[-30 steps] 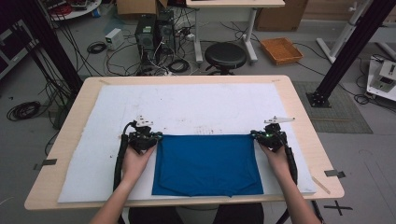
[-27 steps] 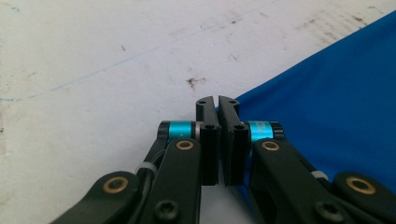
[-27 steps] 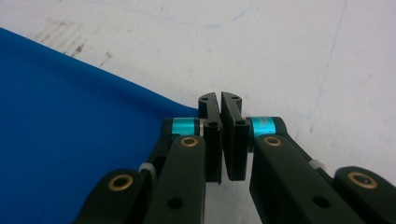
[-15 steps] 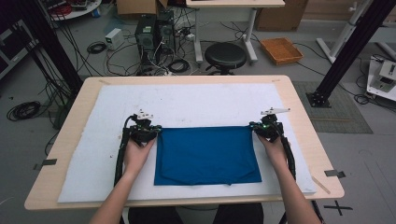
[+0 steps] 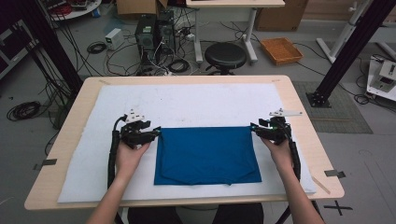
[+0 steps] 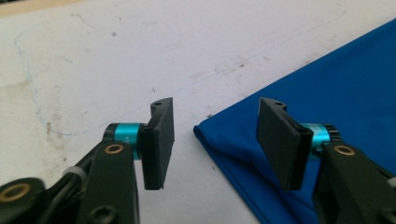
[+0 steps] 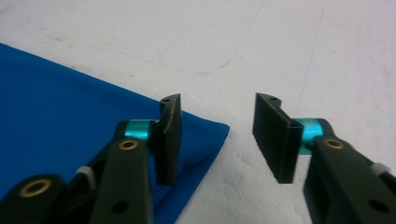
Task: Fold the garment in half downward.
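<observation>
Cloth (image 5: 207, 155), blue, folded to a rectangle, lies flat on the white mat (image 5: 196, 105) at the near middle of the table (image 5: 299, 116). Left gripper (image 5: 156, 134) sits at its far left corner, right gripper (image 5: 254, 128) at its far right corner. Both jaws have just been opening and now stand apart, nothing pinched, corners released beneath them. No legible writing or labels found.
</observation>
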{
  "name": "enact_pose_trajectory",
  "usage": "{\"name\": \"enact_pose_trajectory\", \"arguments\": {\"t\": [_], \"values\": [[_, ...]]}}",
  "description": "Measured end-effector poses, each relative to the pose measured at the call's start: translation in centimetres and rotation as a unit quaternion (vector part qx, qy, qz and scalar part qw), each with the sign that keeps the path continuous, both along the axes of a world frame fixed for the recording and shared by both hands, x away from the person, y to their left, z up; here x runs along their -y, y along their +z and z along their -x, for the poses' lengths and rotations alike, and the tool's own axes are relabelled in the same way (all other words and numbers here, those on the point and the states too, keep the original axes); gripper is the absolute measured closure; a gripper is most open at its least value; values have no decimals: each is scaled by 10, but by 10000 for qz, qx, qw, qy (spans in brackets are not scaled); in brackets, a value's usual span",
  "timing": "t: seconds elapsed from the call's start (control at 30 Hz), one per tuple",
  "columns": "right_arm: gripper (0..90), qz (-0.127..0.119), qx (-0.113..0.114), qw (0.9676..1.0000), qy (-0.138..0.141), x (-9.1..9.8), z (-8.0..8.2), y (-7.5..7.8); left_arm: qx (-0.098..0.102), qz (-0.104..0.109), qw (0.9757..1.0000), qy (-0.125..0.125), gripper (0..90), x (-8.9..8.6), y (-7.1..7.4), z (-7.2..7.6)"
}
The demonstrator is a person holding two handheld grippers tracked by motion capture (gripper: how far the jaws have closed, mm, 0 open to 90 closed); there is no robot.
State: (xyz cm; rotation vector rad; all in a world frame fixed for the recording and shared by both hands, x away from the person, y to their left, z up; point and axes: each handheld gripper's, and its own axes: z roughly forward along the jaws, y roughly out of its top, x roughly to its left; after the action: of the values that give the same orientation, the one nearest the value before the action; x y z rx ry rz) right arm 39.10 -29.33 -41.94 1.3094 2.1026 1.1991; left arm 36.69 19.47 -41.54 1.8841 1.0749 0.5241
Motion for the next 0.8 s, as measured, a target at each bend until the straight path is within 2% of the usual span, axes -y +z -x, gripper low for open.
{"name": "enact_pose_trajectory", "arguments": {"t": [0.13, 0.2, 0.3, 0.43, 0.57, 0.67, 0.8], "values": [[452, -135, 229, 9996, 92, 6, 19, 6, 332, 31, 9993, -156, 425, -11, 3, 20], [433, -196, 317, 9992, 116, 9, 26, 8, 425, 22, 9989, -183, 417, -16, 4, 25], [411, -267, 521, 9983, 80, 14, 36, 9, 473, 127, 9987, -152, 383, -22, 1, 26], [401, -188, 756, 9969, 90, 16, 43, 12, 464, 257, 9984, -179, 366, -25, -3, 27], [358, -241, 760, 9967, 153, 18, 44, 13, 595, 275, 9974, -308, 341, -26, 1, 31], [321, -289, 657, 9973, 170, 21, 42, 12, 695, 276, 9968, -279, 335, -28, 4, 34], [315, -346, 673, 9971, 105, 25, 43, 13, 766, 241, 9965, -252, 335, -29, 4, 36]]}}
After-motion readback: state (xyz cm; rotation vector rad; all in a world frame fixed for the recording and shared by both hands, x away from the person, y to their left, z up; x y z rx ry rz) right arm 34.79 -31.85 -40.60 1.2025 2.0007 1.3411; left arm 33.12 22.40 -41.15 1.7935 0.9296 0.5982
